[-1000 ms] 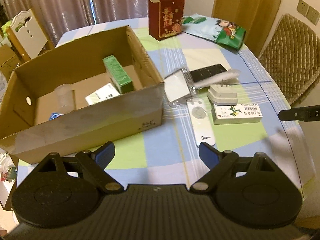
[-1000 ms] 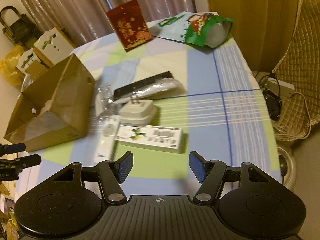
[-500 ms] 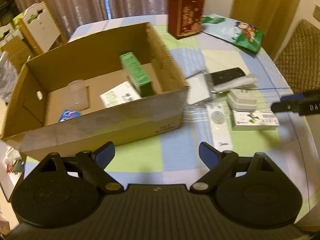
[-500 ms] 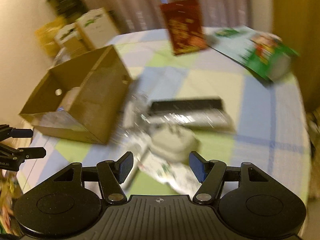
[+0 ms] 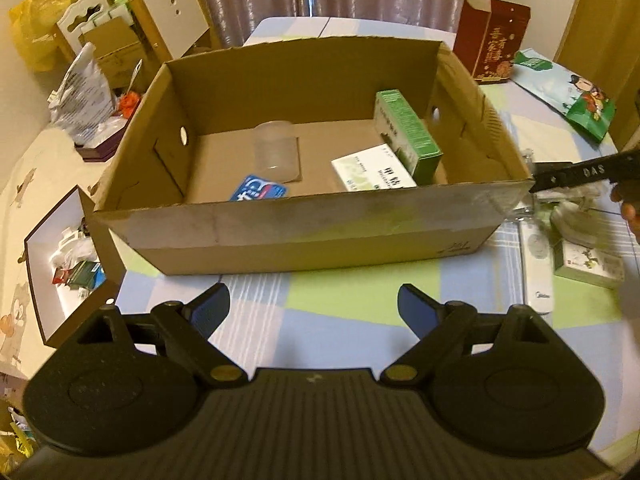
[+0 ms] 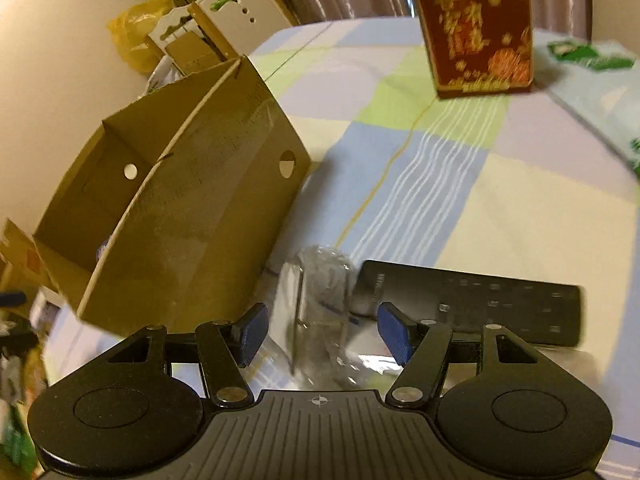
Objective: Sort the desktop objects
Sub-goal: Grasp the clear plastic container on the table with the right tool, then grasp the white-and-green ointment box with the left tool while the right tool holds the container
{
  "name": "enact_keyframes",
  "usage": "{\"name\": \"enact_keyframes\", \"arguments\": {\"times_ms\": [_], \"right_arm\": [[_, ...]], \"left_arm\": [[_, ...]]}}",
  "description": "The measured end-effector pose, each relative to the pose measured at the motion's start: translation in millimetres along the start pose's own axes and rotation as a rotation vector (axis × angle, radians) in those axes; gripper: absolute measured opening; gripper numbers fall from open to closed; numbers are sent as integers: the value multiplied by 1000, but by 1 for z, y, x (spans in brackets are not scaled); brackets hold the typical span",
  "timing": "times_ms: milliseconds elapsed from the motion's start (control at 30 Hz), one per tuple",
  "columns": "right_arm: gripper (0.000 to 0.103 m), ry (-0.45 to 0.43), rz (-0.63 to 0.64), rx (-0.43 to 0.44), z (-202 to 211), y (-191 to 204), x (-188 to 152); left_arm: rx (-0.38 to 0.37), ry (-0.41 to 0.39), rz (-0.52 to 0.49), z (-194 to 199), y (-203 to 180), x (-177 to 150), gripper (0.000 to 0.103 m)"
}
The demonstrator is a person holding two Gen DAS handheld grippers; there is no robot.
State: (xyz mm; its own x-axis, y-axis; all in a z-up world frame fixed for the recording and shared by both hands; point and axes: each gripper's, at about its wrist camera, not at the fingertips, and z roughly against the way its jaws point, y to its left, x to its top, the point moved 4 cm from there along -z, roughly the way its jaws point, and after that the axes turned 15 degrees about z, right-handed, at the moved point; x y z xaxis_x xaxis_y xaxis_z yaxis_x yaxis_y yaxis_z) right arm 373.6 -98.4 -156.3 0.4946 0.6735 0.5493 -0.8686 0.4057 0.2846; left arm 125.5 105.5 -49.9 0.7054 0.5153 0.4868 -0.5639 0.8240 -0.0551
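An open cardboard box (image 5: 304,236) stands on the checked tablecloth, holding a green carton (image 5: 408,128), a white packet (image 5: 372,170), a clear cup (image 5: 276,150) and a blue packet (image 5: 258,190). My left gripper (image 5: 314,310) hangs open and empty in front of its near wall. My right gripper (image 6: 320,330) is open low over the table, its fingers either side of a clear plastic case (image 6: 320,296). A black remote (image 6: 472,300) lies just right of the case. The box (image 6: 192,216) stands to its left. Right of the box lie a white remote (image 5: 536,268) and a small white-green box (image 5: 588,262).
A red gift box (image 6: 476,24) stands at the table's far side, with green snack bags (image 5: 576,96) to its right. White chairs (image 5: 168,12) and bags crowd the floor at left. An open white box (image 5: 64,256) sits below the table's left edge.
My left gripper has swung left and now faces the box squarely. My right gripper has dropped forward and down over the clear case, past the adapter and white-green box.
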Motion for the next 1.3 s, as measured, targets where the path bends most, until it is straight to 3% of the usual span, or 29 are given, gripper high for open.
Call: {"name": "enact_keyframes", "arguments": {"times_ms": [33,67,100,300,500,667,933,1133,1300], "right_arm": [[61,-4,-7,2,-4,-2,1],[48,-3,-11,4,-7,-3,2],[29,7,-21,23,-12,-4,2],[27,-83,-128,74,13,-10,0],[27,-270,-266,68,97,-31,-11],[28,-334,-389,-14,155,-54,-52],[28,-372,-621,-146,215,-79,-142],[27,-411,-732,-213,254,-81,-193],[28,-432,-803,-241,273,-82,-227]], "left_arm": [[0,5,-1,-1,0,-1,89],[-3,11,-6,-2,-1,-2,89],[-7,18,-11,-2,-2,-4,89],[-58,44,-55,-7,-25,-13,89],[-174,53,-201,-4,-70,-23,86],[-337,44,-425,6,-132,-41,84],[-585,0,-1005,3,-254,-96,79],[-615,1,-1340,-25,-312,-124,76],[-592,19,-1456,-50,-338,-126,75]]}}
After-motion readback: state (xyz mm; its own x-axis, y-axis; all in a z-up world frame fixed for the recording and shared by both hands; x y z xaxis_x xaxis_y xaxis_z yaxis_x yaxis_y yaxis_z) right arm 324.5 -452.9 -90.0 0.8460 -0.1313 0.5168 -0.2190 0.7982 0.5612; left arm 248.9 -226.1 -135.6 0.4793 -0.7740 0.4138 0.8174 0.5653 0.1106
